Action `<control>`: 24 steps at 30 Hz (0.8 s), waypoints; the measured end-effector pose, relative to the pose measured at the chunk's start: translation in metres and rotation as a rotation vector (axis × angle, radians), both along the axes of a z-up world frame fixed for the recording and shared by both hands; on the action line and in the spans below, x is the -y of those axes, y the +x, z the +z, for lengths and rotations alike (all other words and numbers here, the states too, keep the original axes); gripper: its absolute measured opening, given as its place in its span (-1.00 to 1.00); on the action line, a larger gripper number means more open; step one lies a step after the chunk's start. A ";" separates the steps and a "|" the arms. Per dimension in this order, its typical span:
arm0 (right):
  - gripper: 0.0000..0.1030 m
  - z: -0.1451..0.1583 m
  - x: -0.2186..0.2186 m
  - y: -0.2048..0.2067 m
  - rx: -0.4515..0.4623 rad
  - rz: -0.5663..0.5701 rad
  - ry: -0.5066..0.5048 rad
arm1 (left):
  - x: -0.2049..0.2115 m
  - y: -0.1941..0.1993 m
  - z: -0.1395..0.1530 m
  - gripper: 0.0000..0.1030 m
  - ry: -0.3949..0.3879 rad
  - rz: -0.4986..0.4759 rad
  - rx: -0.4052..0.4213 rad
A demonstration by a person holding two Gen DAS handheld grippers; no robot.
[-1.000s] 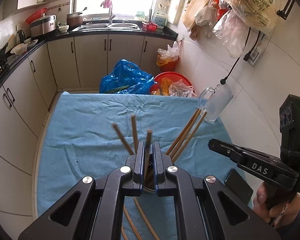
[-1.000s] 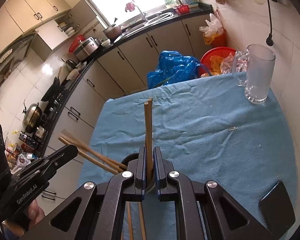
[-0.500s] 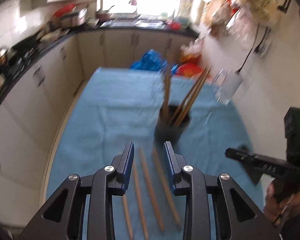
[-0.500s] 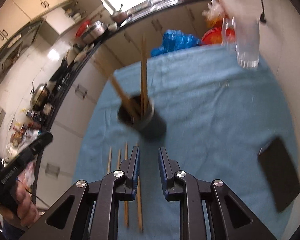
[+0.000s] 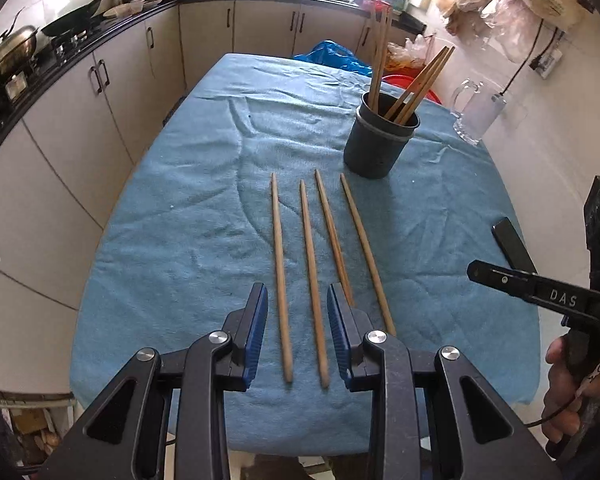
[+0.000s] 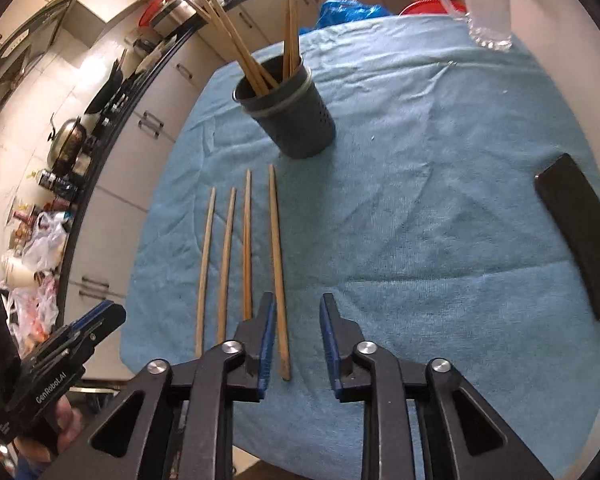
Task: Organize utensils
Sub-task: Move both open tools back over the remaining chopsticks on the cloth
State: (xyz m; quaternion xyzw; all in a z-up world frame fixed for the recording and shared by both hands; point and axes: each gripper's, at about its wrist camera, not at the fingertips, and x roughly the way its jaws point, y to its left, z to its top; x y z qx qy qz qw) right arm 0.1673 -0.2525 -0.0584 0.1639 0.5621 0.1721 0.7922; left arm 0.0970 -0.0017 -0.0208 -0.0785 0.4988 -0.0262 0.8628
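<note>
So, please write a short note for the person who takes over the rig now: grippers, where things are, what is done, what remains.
Left gripper: jaws open, empty, over the near ends of two chopsticks.
Right gripper: jaws opening, empty, the rightmost chopstick's near end between them, untouched.
Four loose chopsticks lie side by side on the blue cloth, in front of the dark holder.
Done: several chopsticks stand in the holder.
Left: put the four loose ones into the holder.
</note>
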 end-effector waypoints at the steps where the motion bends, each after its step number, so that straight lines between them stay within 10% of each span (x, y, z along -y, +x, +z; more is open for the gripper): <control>1: -0.49 0.001 -0.003 -0.003 -0.004 -0.006 0.004 | -0.004 -0.003 0.001 -0.43 -0.006 -0.006 0.007; 24: -0.49 0.007 -0.071 -0.030 -0.004 -0.039 -0.110 | -0.095 -0.021 -0.026 -0.30 -0.104 0.001 0.007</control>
